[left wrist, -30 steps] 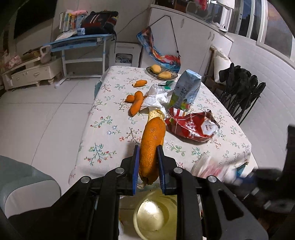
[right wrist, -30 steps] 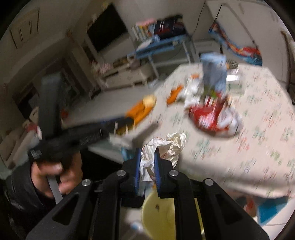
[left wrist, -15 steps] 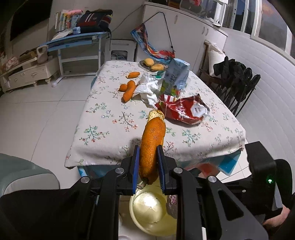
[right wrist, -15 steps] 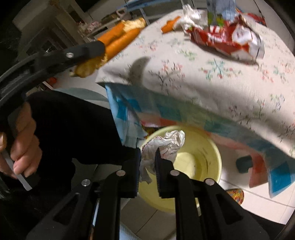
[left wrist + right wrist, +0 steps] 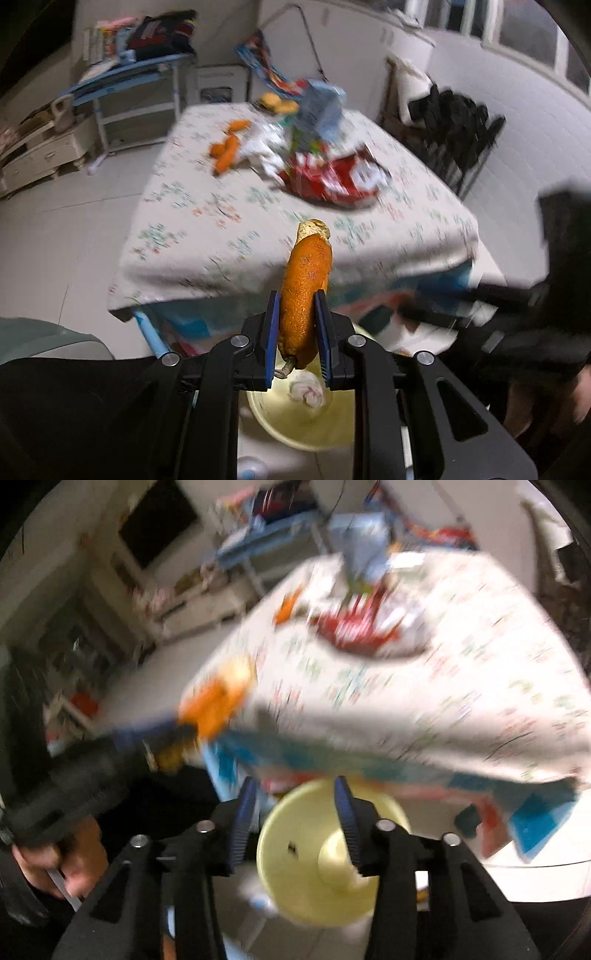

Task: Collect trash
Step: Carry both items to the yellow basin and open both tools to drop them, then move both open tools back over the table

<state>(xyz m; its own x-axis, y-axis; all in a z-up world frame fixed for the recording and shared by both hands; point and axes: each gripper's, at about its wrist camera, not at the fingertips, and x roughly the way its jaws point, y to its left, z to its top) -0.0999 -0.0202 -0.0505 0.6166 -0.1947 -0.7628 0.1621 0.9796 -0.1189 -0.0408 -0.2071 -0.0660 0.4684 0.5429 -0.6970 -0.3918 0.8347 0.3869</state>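
Orange peel (image 5: 304, 291) clamped in my left gripper (image 5: 297, 334); my right gripper (image 5: 293, 823) just opening, empty, above yellow bin (image 5: 295, 853) holding crumpled tissue (image 5: 306, 391).

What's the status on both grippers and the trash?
Left gripper shut on orange peel. Right gripper jaws just opened, empty. Tissue wad in yellow bin. Nothing blocking.
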